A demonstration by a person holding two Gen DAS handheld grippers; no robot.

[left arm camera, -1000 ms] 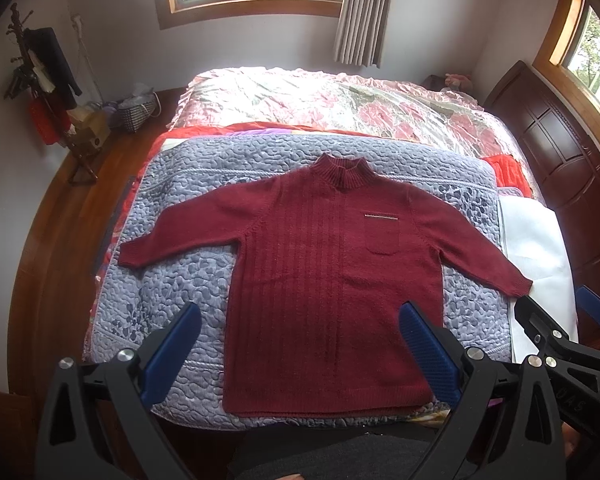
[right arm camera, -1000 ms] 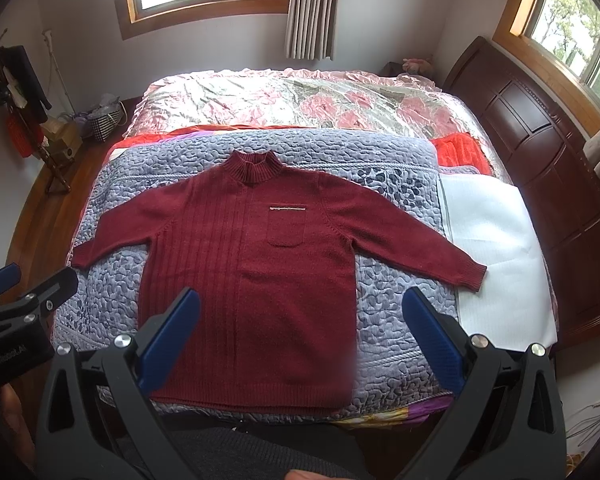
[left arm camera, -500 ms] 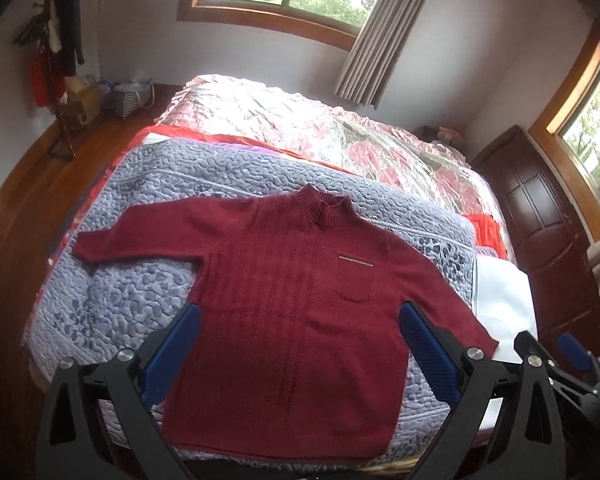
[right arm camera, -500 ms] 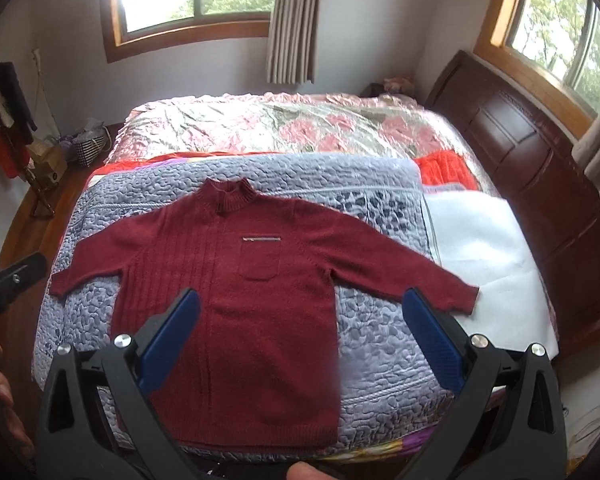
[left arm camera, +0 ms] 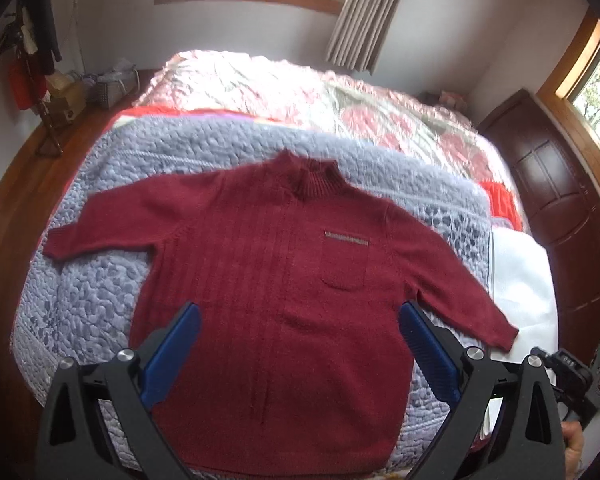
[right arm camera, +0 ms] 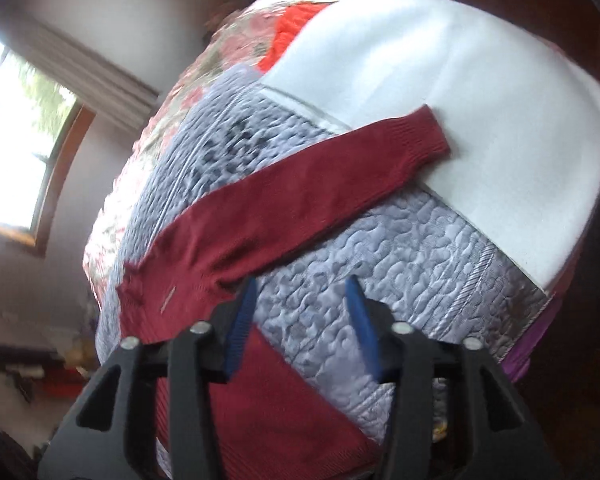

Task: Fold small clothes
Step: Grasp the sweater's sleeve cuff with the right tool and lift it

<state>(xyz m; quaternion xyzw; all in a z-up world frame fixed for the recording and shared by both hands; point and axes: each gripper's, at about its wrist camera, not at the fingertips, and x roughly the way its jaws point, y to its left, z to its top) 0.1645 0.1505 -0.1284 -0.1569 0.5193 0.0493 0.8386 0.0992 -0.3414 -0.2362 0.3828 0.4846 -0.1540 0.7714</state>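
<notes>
Sweater [left arm camera: 276,300], dark red knit, lies flat and face up on the lilac quilted bedspread [left arm camera: 100,280], collar toward 12 o'clock, hem toward 6, both sleeves spread out to the sides. Beyond the quilt's right edge lies a white sheet [right arm camera: 480,92], and the cuff [right arm camera: 424,136] of the sweater's right-hand sleeve [right arm camera: 300,192] rests just over onto it. That sleeve's long axis runs from the shoulder at about 9 o'clock out to the cuff at about 2 o'clock in the right wrist view. The right gripper [right arm camera: 300,312] is the nearer tool: its jaws stand at a narrow gap, empty, above the quilt just beside the armpit, with the sleeve ahead of it at 12 o'clock. I judge a sleeve fold comes first, taken from that side. The left gripper [left arm camera: 300,344] hovers with jaws wide, holding nothing, over the lower body of the sweater.
</notes>
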